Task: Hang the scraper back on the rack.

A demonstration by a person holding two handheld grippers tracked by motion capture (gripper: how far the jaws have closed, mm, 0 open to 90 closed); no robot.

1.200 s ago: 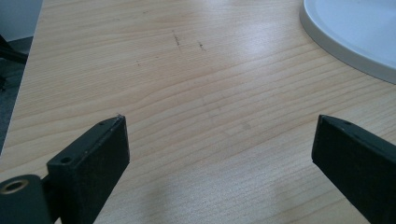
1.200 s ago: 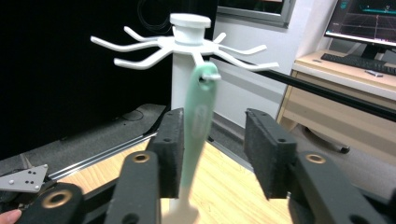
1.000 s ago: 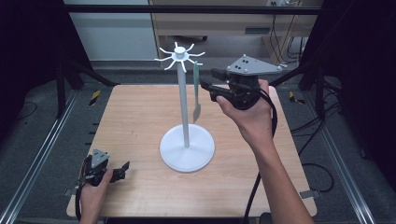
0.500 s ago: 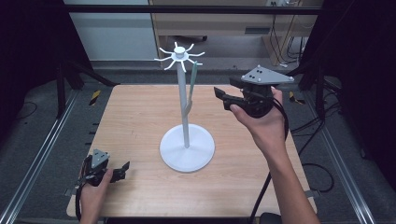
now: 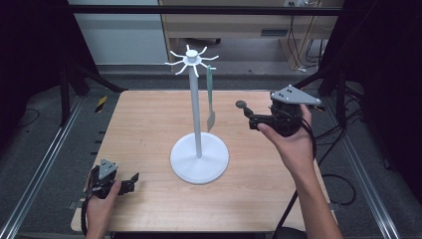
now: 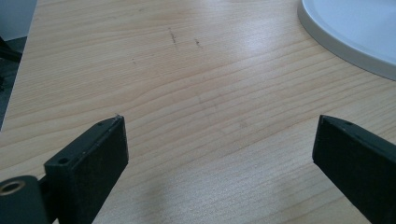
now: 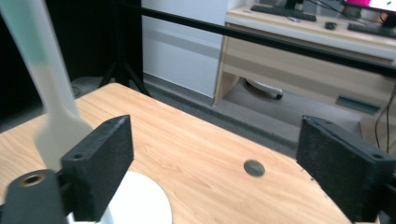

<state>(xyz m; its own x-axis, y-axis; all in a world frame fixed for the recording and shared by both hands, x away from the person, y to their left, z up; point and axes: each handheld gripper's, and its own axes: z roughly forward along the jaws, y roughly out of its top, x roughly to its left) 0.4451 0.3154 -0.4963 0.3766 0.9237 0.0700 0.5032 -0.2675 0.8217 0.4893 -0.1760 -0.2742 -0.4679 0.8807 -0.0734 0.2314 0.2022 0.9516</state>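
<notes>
High view: a slim pale-green plastic spatula (image 5: 210, 94) hangs by its handle end from one hook of the white stand with a round base, a tall pole and a star-shaped crown of hooks (image 5: 198, 124), just right of the pole, its flat blade clear of the light wooden table (image 5: 149, 119). It looks light and fairly stiff, smooth enough to slip, and free to swing on the hook; the narrow handle below the hook seems the best place to take hold. The right gripper (image 5: 247, 112) sits to the spatula's right, apart from it; its jaws have just been opening and nothing is between them. The left gripper (image 5: 133, 178) rests at the near left corner, well apart from the spatula.

Left gripper view: the two black jaws stand wide apart over bare wood, with the rim of the stand's base (image 6: 345, 32) at far right.

Right gripper view: the jaws are spread wide and empty. The spatula (image 7: 46, 93), blurred, hangs at the left, beyond the left jaw, not between the pads (image 7: 105, 158).
</notes>
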